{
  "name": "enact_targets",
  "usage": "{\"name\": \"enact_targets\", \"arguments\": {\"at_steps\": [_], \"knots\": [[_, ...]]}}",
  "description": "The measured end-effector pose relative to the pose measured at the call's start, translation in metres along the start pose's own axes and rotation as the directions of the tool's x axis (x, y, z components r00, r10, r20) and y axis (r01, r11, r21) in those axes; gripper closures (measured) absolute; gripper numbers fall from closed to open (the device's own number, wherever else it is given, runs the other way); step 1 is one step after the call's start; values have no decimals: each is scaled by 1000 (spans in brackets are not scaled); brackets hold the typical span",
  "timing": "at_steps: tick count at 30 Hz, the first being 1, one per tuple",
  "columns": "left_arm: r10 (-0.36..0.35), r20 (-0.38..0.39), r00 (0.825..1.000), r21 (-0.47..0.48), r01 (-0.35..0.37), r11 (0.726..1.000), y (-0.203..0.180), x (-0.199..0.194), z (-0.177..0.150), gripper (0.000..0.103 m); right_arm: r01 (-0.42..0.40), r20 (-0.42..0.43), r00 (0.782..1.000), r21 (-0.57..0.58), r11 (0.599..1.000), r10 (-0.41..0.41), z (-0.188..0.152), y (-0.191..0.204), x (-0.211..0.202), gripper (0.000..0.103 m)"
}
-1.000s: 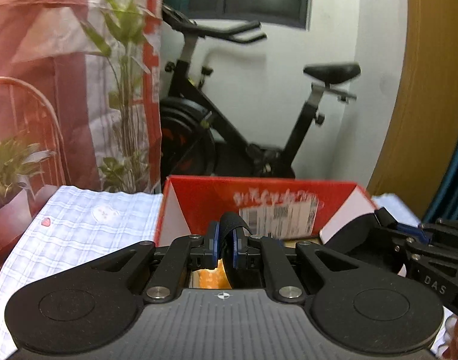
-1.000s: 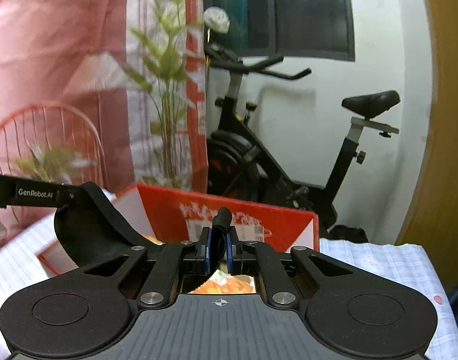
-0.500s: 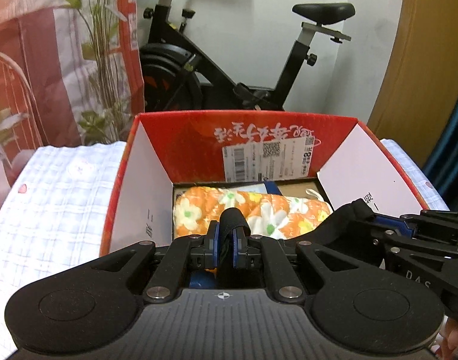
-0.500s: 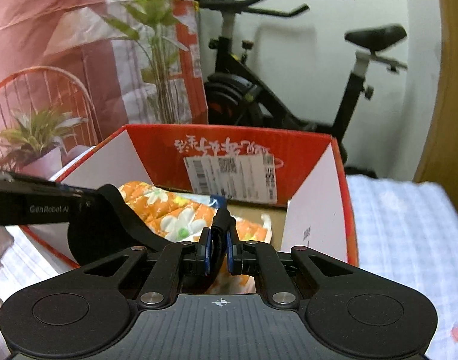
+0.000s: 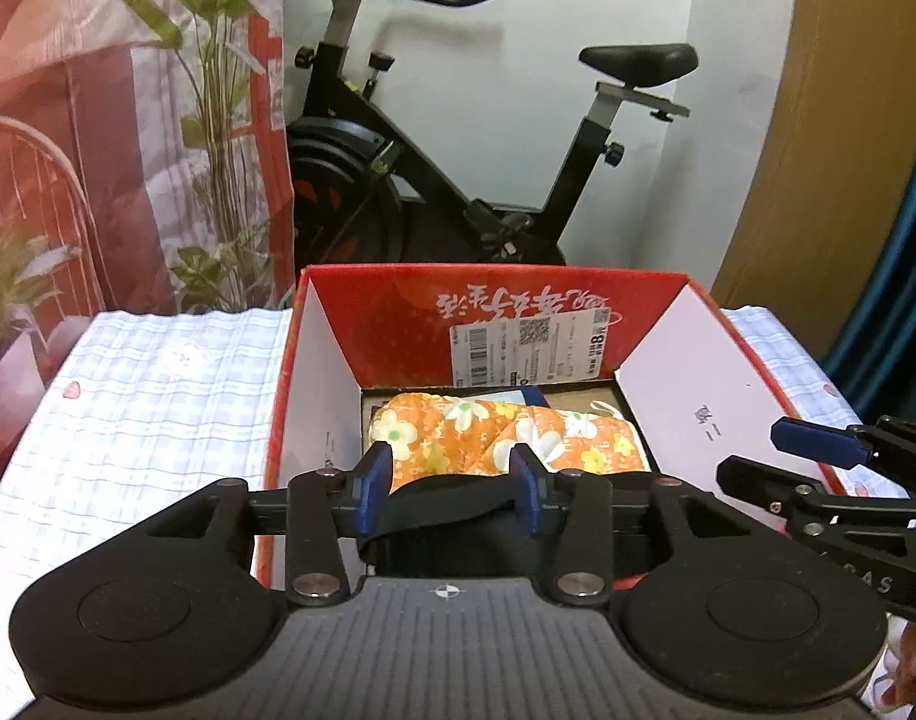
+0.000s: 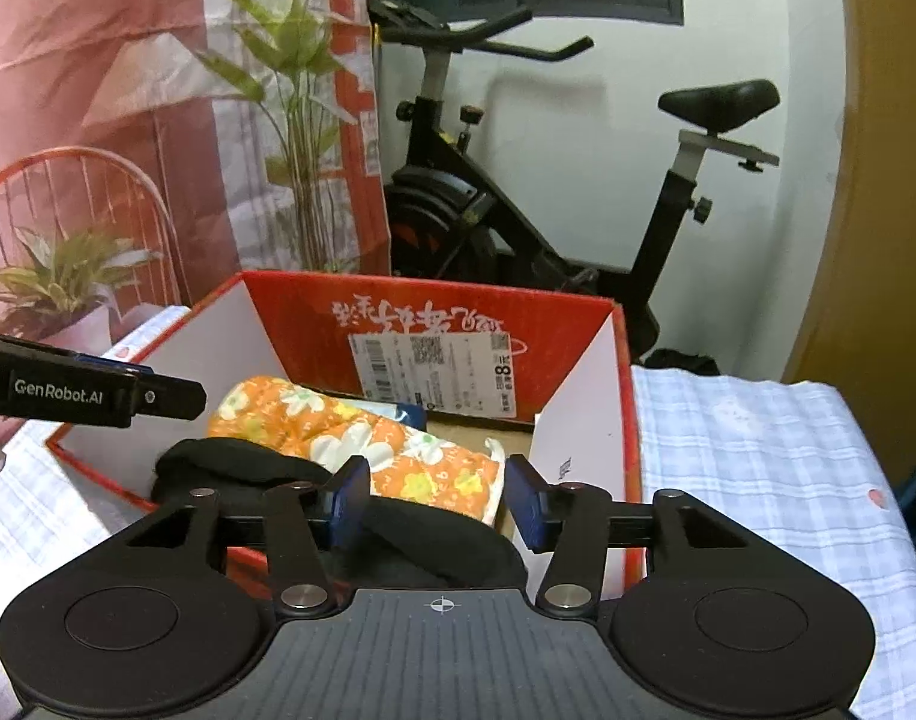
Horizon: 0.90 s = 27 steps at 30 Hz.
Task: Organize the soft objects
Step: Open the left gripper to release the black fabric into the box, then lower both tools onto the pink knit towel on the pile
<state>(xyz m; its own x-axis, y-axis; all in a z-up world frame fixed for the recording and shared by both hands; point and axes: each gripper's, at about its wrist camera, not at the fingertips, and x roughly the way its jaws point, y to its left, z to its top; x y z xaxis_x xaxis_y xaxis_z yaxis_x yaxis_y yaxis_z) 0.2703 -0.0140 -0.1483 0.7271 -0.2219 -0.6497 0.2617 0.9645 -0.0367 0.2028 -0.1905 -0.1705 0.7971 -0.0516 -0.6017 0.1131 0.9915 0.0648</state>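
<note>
Item: black soft piece (image 5: 452, 504), at the near edge of the red box (image 5: 494, 306), beside the orange flowered cloth (image 5: 506, 438).

Your left gripper (image 5: 452, 483) and right gripper (image 6: 437, 498): jaws opening, the black fabric between them, pads no longer pinching.

Risk: fabric may snag a pad as you withdraw and drag back over the near rim; lift clear first.

Surface: table under a pale checked cloth (image 6: 758, 456).

Room: exercise bike (image 6: 518, 198), plants (image 6: 290, 90), white wall.
</note>
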Motion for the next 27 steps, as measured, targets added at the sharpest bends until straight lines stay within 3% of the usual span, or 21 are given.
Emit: {"name": "enact_targets", "arguments": {"at_steps": [10,13,20,23,27], "knots": [[-51,21,998,11,51,999,-2,-60,-45,55,-59,35,998,8,998,59,-23,4,-63,54],[-56,-6,998,28,56,998,-5,-70,-70,55,-67,38,997,21,997,67,-45,5,-78,52],[-67,-77,995,-44,63,997,-6,-81,-131,55,-88,16,996,85,992,87,-99,0,-103,52],[-112,-113,987,-113,99,989,-4,-79,-153,55,-77,9,997,96,992,77,-120,-3,-110,53],[-131,-133,983,-121,115,986,-15,-82,-176,55,-45,1,999,136,990,46,-147,-10,-116,53]]}}
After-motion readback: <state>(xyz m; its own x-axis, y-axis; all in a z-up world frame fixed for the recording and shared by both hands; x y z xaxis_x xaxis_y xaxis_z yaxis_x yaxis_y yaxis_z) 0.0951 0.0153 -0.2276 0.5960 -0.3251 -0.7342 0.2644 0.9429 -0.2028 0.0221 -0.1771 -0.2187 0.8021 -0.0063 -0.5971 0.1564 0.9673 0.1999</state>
